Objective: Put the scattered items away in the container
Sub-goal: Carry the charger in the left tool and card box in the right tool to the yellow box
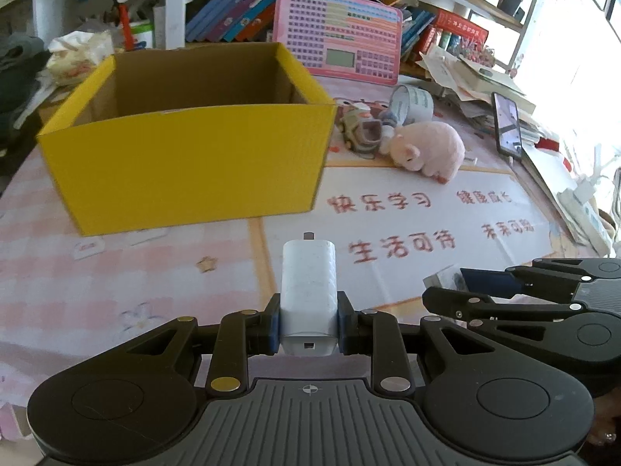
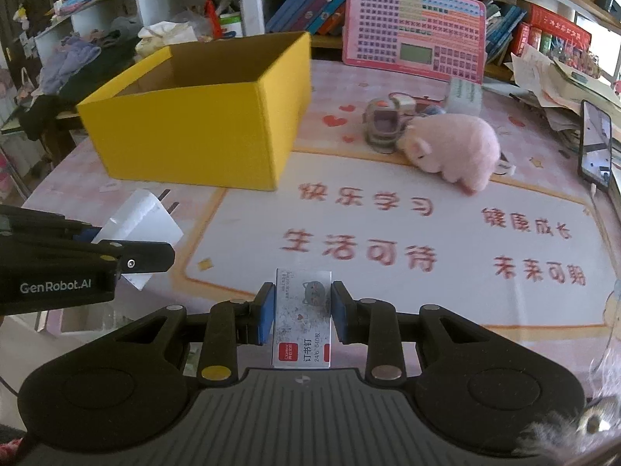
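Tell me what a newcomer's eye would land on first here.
The yellow box, open-topped, dominates the pink table's left side. To its right lies a pink plush pig. Up close, the left gripper clamps a white charger; the right gripper clamps a staples box.

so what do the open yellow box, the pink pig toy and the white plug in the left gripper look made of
Open yellow box: likely cardboard, matte yellow outside, brown inside, with folded edges.
Pink pig toy: plush fabric, fuzzy surface.
White plug in the left gripper: probably hard plastic, smooth with a slight sheen.
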`<state>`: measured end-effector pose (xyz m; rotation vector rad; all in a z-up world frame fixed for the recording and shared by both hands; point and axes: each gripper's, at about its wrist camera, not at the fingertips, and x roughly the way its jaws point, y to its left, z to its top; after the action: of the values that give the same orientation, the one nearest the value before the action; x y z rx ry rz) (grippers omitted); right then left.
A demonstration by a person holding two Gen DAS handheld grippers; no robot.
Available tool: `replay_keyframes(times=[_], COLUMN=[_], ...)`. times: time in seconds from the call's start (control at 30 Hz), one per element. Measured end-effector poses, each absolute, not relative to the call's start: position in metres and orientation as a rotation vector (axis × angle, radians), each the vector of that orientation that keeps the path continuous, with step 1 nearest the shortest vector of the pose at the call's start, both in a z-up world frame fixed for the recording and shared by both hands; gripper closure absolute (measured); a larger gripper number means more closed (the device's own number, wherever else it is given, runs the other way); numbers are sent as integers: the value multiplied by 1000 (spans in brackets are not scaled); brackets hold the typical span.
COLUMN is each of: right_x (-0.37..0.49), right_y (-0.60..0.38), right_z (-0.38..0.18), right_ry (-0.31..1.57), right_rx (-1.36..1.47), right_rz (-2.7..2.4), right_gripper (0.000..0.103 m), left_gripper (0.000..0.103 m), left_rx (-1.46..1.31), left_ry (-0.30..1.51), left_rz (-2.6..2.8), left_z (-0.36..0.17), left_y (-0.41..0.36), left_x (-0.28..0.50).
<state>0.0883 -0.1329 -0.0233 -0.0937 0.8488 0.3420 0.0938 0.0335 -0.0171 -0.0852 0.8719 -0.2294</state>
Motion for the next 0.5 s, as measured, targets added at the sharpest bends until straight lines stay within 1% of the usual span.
replay_keyframes(times=[0.27, 0.5], right_x=[80, 75], right_y=[-87, -60], right_z=[-15, -15], right_ry=[832, 858], right_rx=[-150, -166], right_rz=[415, 448], right_gripper=[74, 74], left_gripper=[78, 78], left_rx=[-145, -175], left_ry=[804, 827], left_rz=[-172, -146], left_z=[-5, -12], left_y=[85, 109], left_x=[78, 67])
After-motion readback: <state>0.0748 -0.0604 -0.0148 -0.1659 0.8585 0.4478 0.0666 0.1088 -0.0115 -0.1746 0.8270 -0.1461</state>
